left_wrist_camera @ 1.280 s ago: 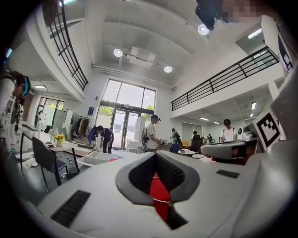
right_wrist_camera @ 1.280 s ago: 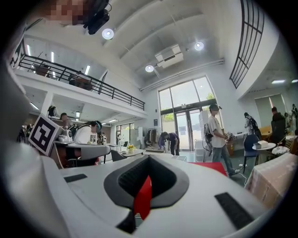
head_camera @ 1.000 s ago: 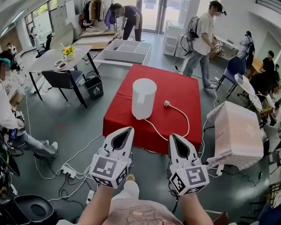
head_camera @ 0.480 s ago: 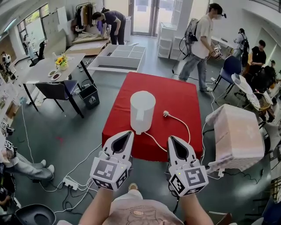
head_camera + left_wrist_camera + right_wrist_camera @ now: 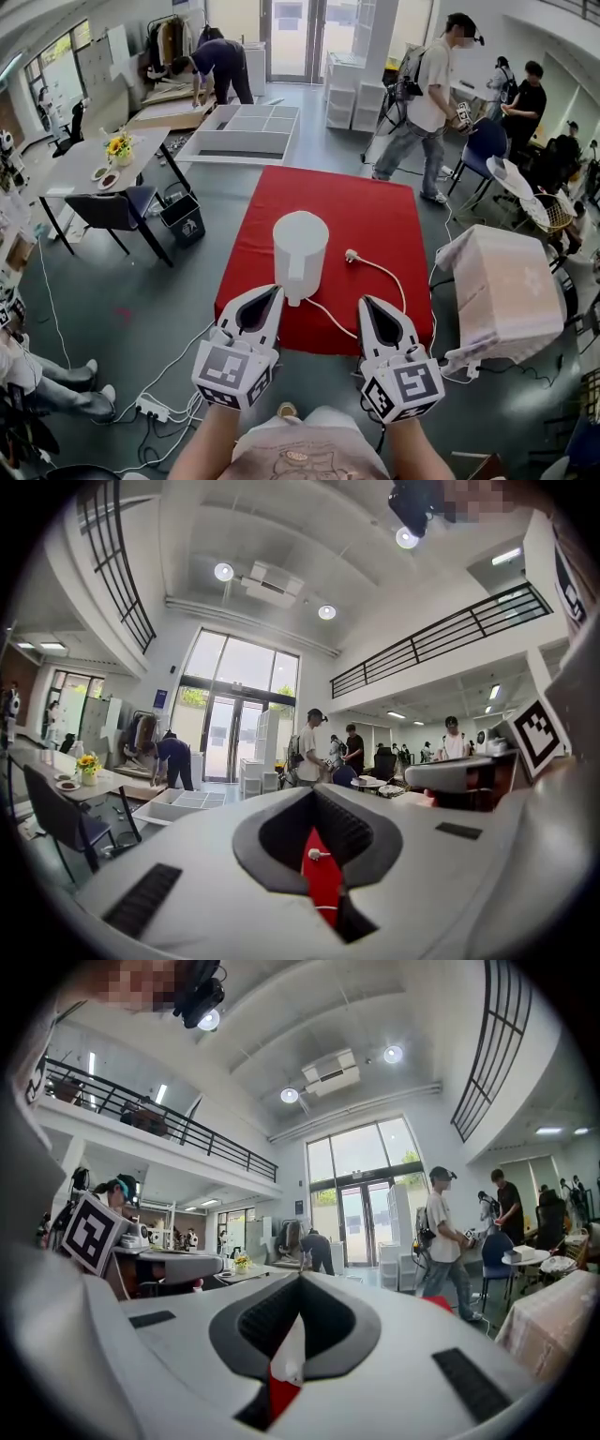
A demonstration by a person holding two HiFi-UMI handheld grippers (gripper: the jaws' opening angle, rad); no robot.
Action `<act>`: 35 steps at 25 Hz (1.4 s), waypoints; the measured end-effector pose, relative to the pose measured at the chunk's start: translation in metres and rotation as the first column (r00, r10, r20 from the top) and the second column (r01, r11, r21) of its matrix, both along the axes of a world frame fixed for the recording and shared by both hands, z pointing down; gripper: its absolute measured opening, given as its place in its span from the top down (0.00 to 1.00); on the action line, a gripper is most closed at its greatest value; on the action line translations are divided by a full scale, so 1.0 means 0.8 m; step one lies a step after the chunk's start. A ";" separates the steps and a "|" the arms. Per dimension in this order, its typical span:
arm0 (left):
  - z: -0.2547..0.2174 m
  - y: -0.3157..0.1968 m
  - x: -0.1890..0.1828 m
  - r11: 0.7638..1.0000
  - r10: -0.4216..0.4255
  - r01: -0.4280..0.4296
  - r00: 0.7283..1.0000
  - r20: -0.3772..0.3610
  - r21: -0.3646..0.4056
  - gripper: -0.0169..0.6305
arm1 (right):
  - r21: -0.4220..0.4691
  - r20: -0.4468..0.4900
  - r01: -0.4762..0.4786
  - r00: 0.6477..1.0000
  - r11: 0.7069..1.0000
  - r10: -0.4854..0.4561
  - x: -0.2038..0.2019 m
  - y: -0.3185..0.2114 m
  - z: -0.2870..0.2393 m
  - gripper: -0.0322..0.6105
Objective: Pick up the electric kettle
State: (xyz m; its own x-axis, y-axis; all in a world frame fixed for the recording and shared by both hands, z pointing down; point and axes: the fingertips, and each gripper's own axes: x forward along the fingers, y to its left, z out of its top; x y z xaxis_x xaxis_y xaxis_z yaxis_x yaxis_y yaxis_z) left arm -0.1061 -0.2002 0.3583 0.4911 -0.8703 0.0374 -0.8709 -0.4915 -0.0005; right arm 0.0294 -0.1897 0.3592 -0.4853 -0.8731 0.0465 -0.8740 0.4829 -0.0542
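The white electric kettle (image 5: 300,255) stands upright near the front edge of the red-covered table (image 5: 375,211). Its white cord runs right in a loop to a loose plug (image 5: 353,254). My left gripper (image 5: 274,292) is shut and empty, with its tip just in front of the kettle's base. My right gripper (image 5: 366,305) is also shut and empty, lower right of the kettle, over the table's front edge. In the left gripper view the red cloth and the plug (image 5: 314,854) show through the gap behind the closed tips (image 5: 314,789). The right gripper view shows a sliver of the kettle (image 5: 291,1354) there.
A cloth-draped box (image 5: 511,291) stands right of the table. Cables and a power strip (image 5: 150,408) lie on the floor at the left. A desk with a chair (image 5: 117,206) and a bin (image 5: 183,220) are farther left. A person (image 5: 422,103) walks beyond the table.
Both grippers have moved forward toward the red table, so the kettle now sits just ahead of the left gripper's tip. Both stay shut.
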 end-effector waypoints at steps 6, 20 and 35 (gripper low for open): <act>-0.006 -0.020 0.017 1.000 -0.001 0.001 1.000 0.003 0.002 0.97 | -0.006 -0.004 0.003 1.000 1.000 -0.003 0.021 -0.020 -0.004 0.94; -0.016 -0.051 0.026 0.999 -0.029 0.028 0.999 0.028 0.038 0.97 | -0.006 0.003 0.055 0.998 0.998 -0.055 0.023 -0.063 -0.004 0.94; -0.015 -0.056 0.036 1.000 0.012 -0.011 1.000 -0.023 0.027 0.54 | -0.013 -0.001 0.062 0.998 0.998 -0.062 0.023 -0.066 -0.001 0.94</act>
